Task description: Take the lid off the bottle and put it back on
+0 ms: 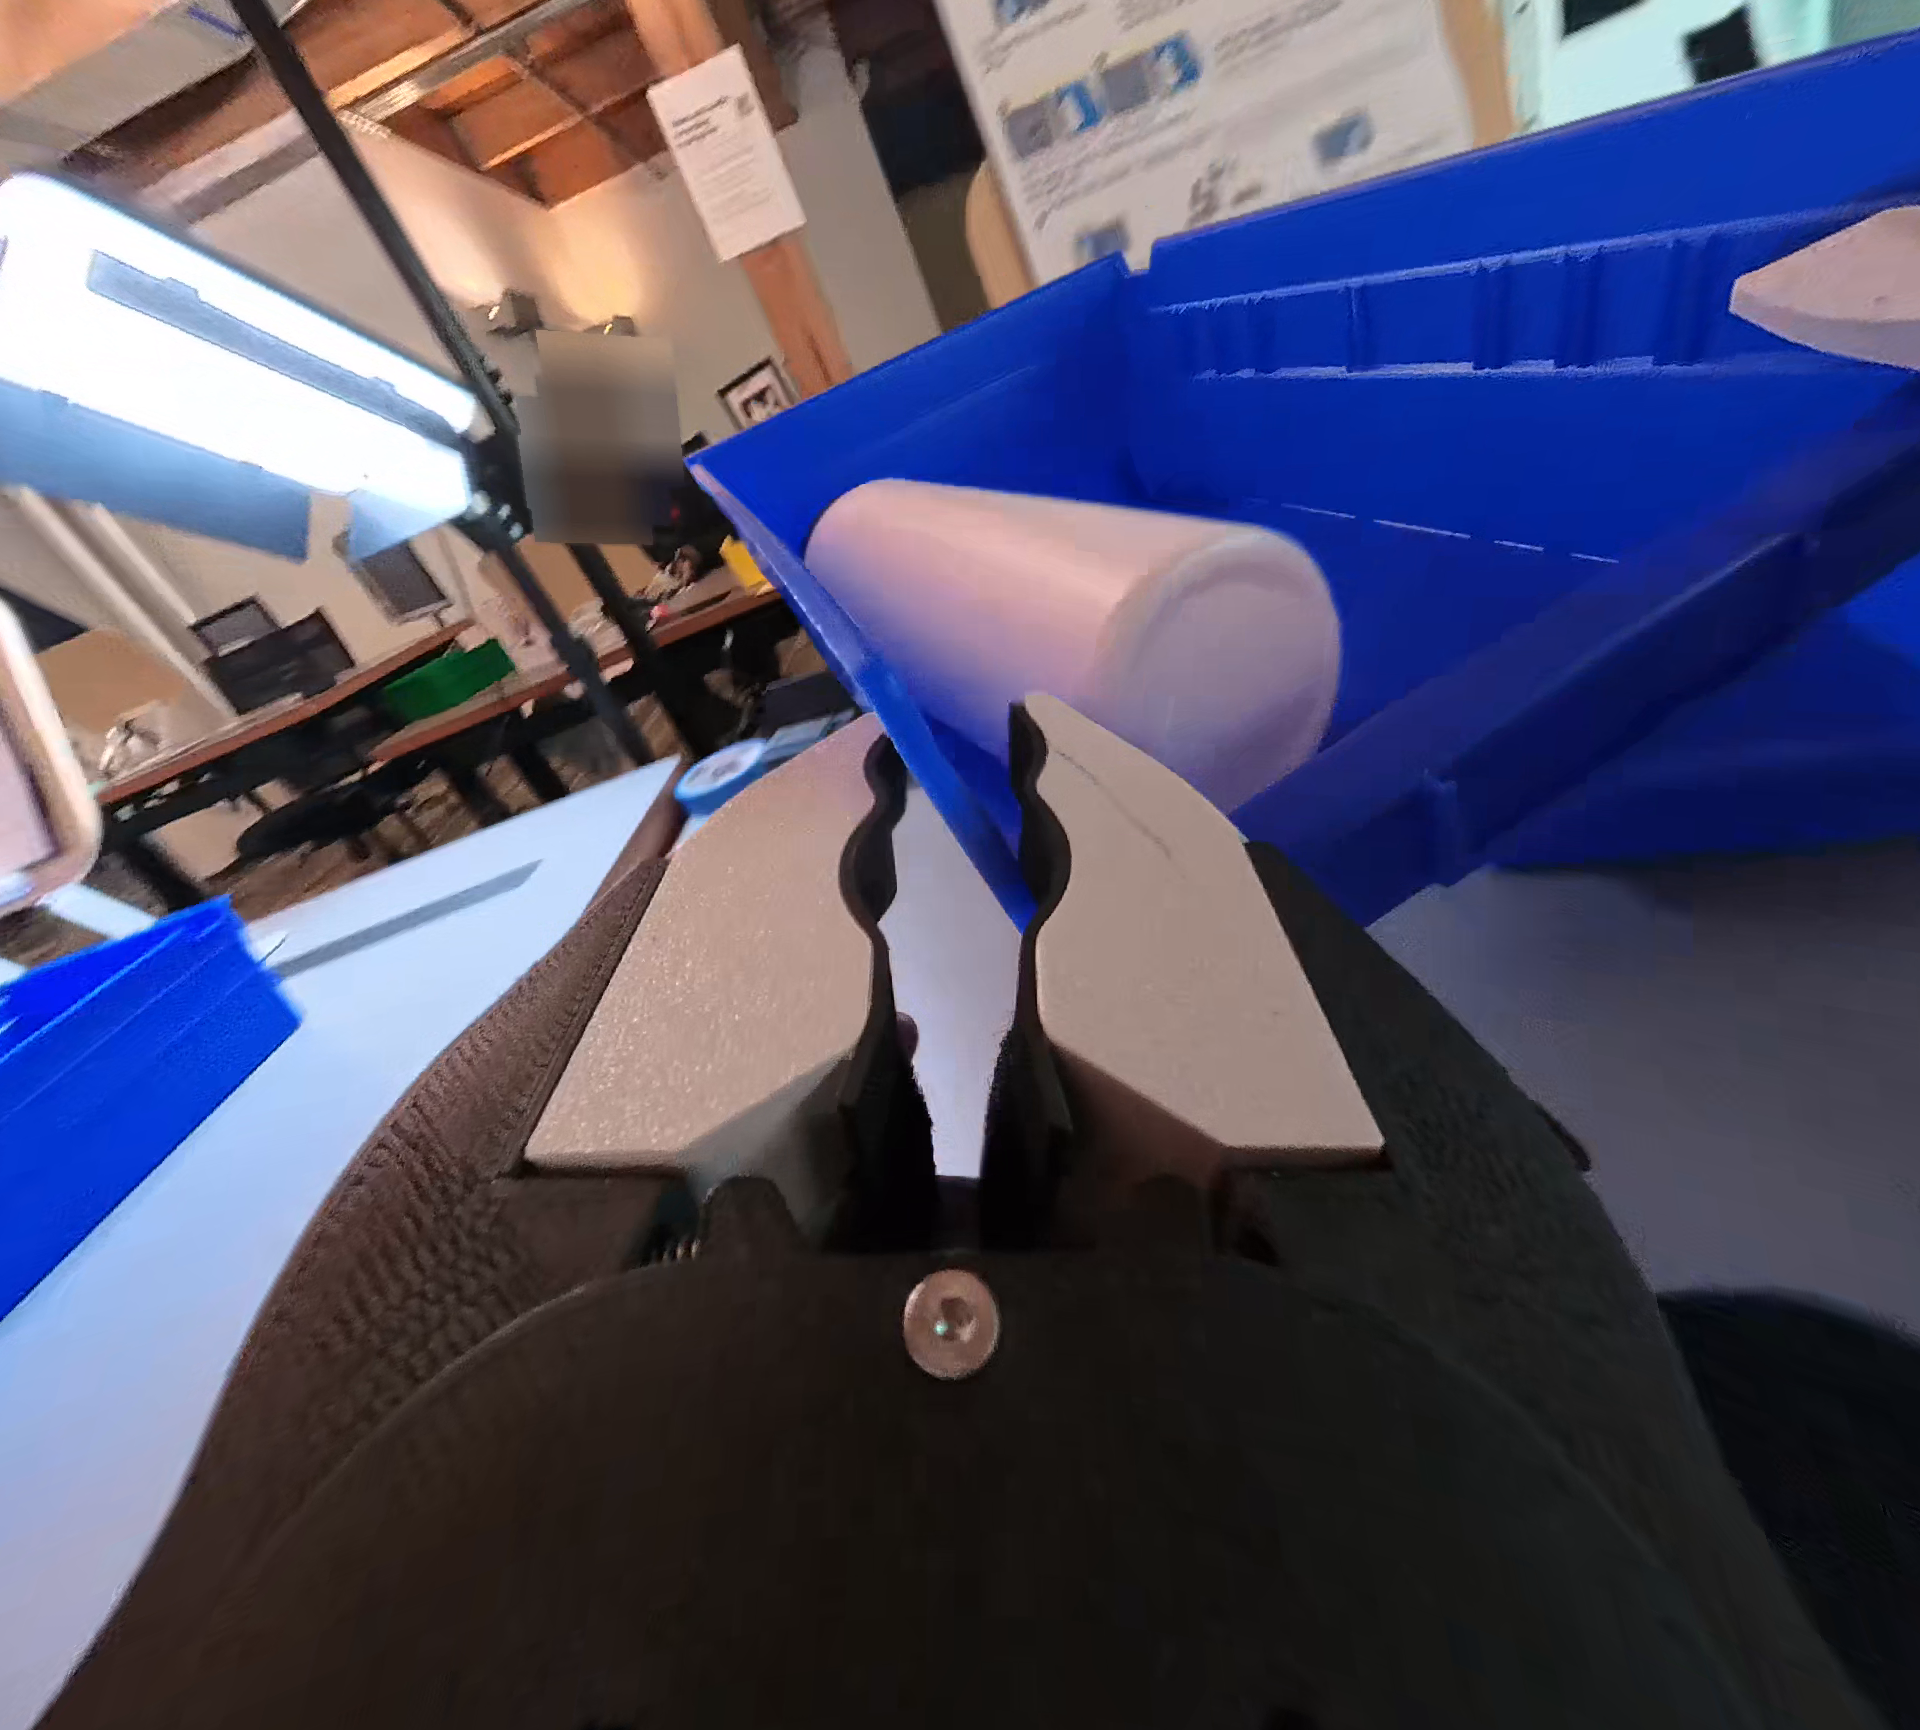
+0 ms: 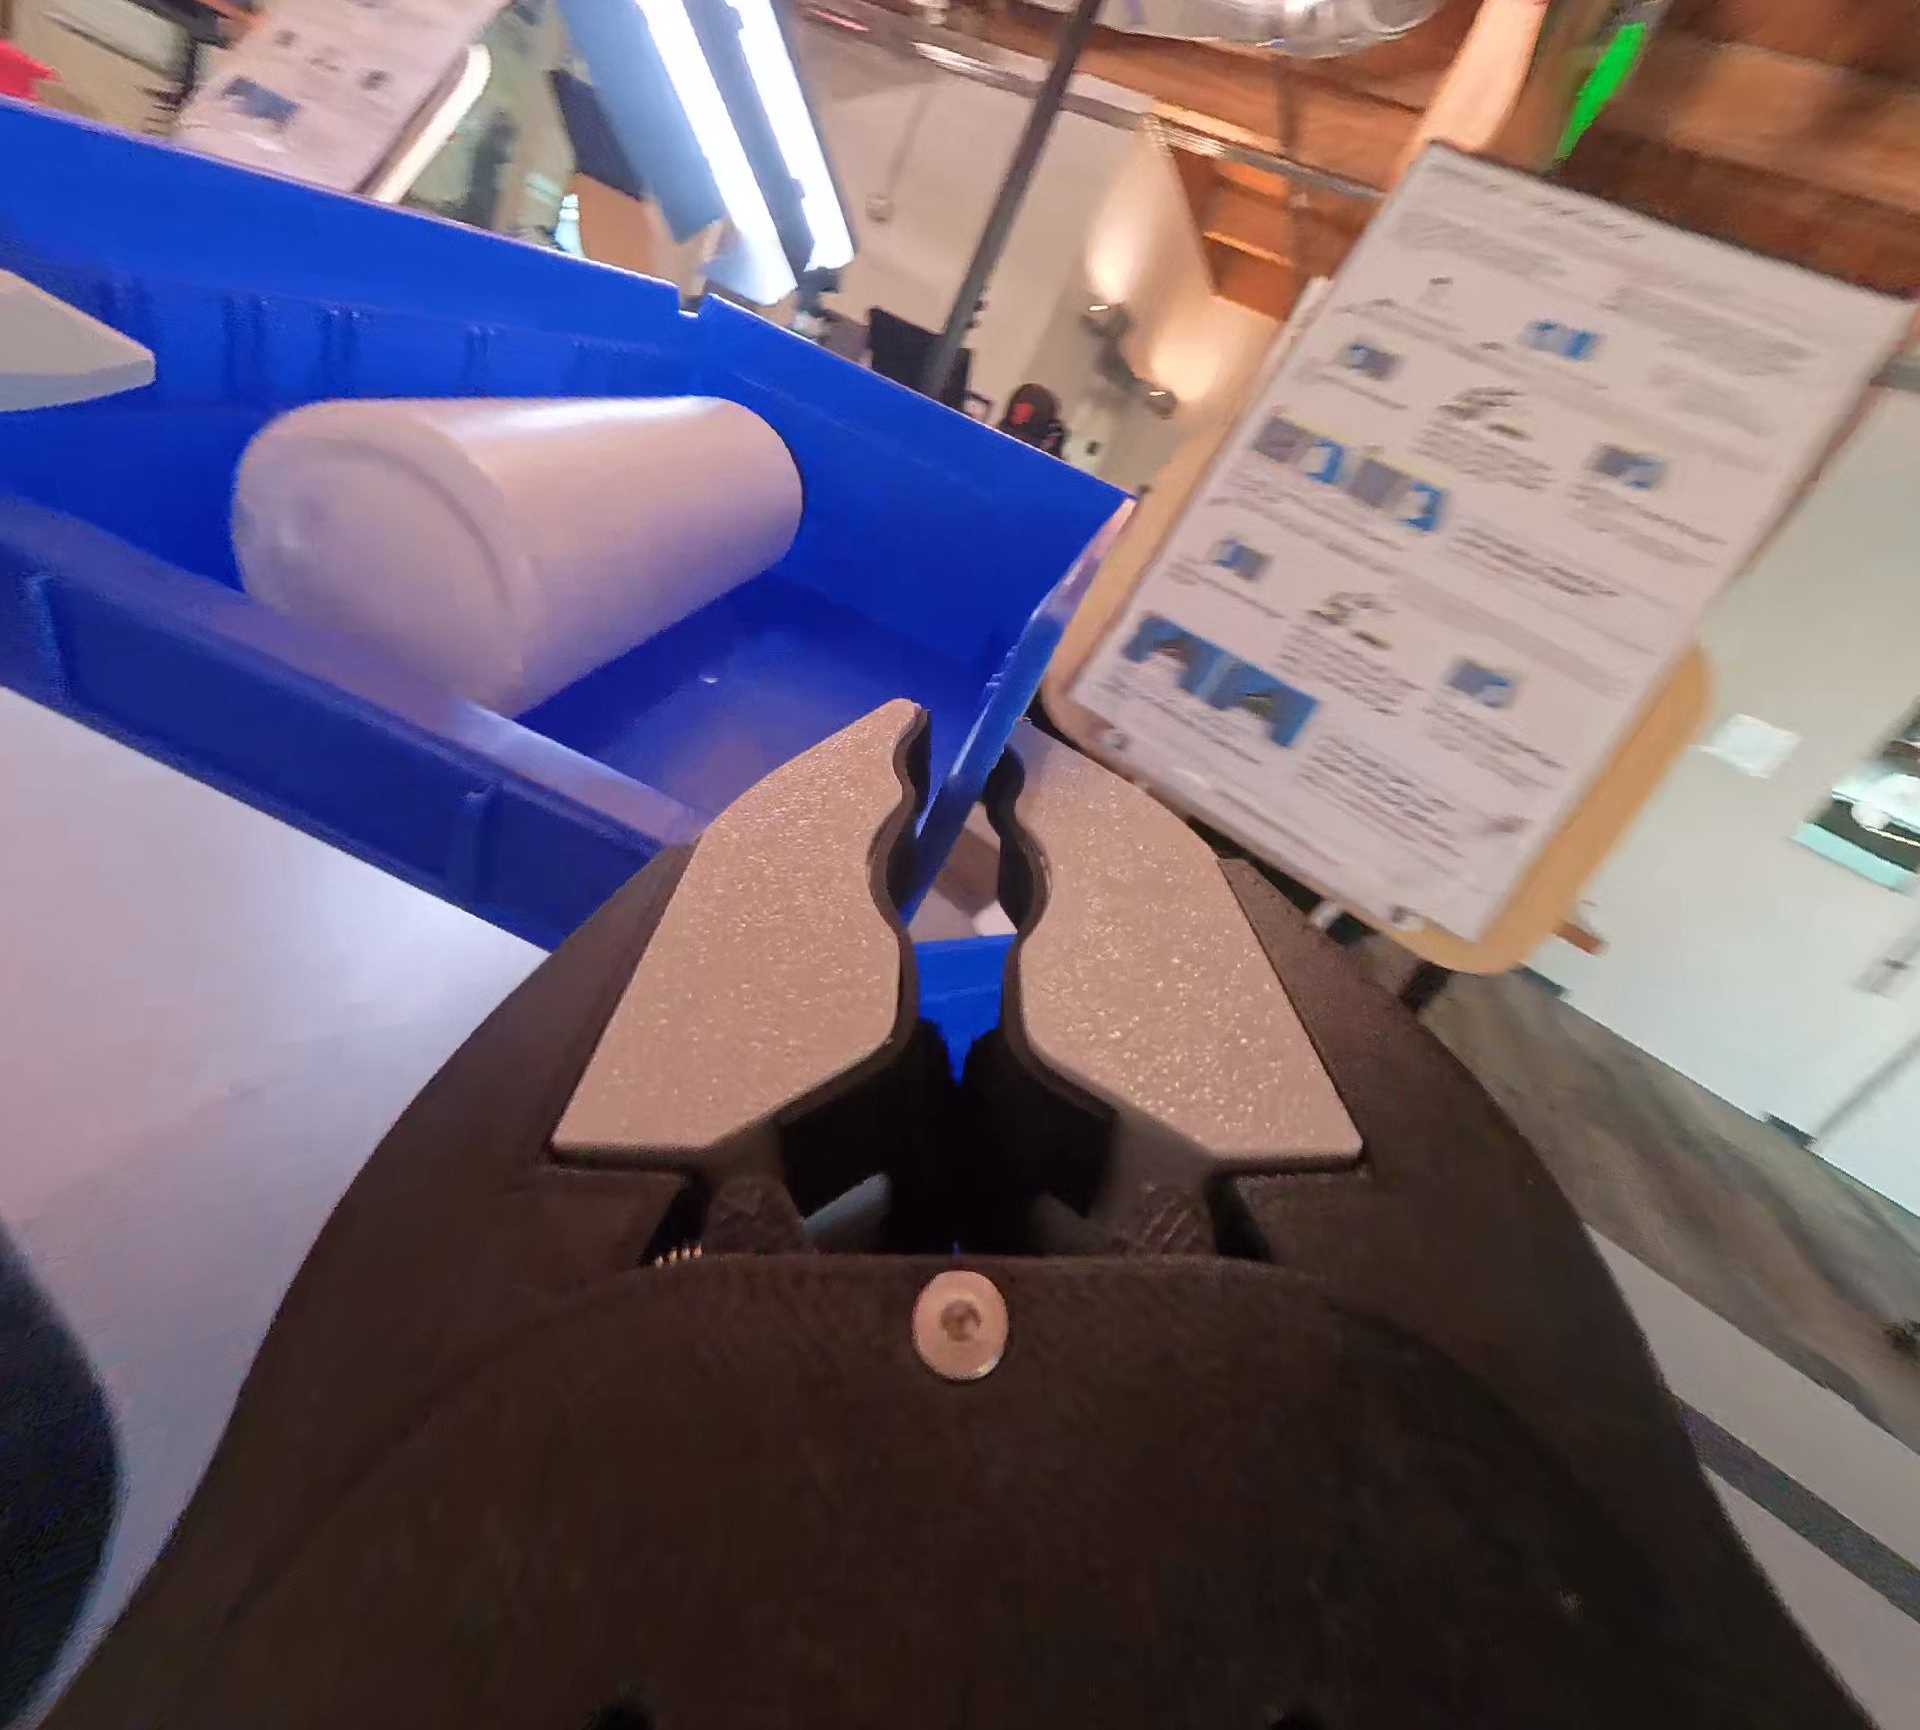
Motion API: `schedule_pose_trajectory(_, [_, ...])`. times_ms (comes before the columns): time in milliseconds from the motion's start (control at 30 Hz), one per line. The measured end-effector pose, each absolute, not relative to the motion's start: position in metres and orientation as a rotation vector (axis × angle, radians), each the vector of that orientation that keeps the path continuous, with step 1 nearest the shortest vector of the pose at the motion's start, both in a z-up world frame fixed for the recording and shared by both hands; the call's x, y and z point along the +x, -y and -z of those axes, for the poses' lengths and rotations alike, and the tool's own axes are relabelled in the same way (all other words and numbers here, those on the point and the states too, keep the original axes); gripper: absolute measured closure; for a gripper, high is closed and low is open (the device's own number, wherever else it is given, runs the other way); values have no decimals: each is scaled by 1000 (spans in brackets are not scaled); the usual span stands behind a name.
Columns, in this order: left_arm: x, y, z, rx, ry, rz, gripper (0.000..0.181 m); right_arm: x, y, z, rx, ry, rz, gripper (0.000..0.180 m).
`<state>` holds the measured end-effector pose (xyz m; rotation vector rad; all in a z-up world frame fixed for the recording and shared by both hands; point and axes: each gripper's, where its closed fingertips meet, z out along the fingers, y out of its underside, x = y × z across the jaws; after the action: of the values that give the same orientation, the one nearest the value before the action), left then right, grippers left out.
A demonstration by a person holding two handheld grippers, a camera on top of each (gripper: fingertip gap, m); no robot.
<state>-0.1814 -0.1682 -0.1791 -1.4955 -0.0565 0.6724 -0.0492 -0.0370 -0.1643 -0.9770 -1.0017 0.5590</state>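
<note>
On the pale table (image 1: 312, 1109): one blue bin (image 1: 1558, 454), tilted. Inside it: one white bottle (image 1: 1060, 620), lying on its side. Left gripper (image 1: 951, 745): jaws narrowly parted, straddling the bin's left side wall; firmness of grip cannot be told. Right gripper (image 2: 961, 745): jaws likewise nearly closed around the bin's right side wall (image 2: 997, 724). Behind, right wrist view: instruction sheet on wooden board (image 2: 1455, 537).

Exposed wooden ceiling beams (image 1: 665, 18), a bright light panel (image 1: 229, 392) on a black stand, distant desks (image 1: 343, 714), pale walls.
</note>
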Motion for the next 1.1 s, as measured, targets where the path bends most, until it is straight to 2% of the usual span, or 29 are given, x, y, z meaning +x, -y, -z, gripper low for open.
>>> schedule_pose_trajectory(167, [-227,202,226,-1561,154,-731,163,-110,61,210,-980,1133,-587,170])
schedule_pose_trajectory(433, [-257,213,290,-1643,224,-748,163,-146,68,274,-1044,1265,-555,168])
schedule_pose_trajectory(833, [-298,226,318,-1762,354,-861,167,-169,85,329,-1185,1520,-585,161])
schedule_pose_trajectory(900, [-301,226,322,-1796,373,-815,148,-171,95,334,-1178,1587,-646,158])
schedule_pose_trajectory(933, [-299,226,318,-1779,372,-777,121,-169,99,333,-1185,1604,-689,153])
schedule_pose_trajectory(1000, [-297,230,307,-1727,395,-738,96,-159,106,328,-1230,1631,-785,125])
schedule_pose_trajectory(1067, [-292,236,285,-1628,382,-774,92,-143,105,321,-1296,1650,-833,104])
schedule_pose_trajectory(1100, [-285,237,271,-1560,351,-801,93,-133,100,317,-1323,1657,-830,100])
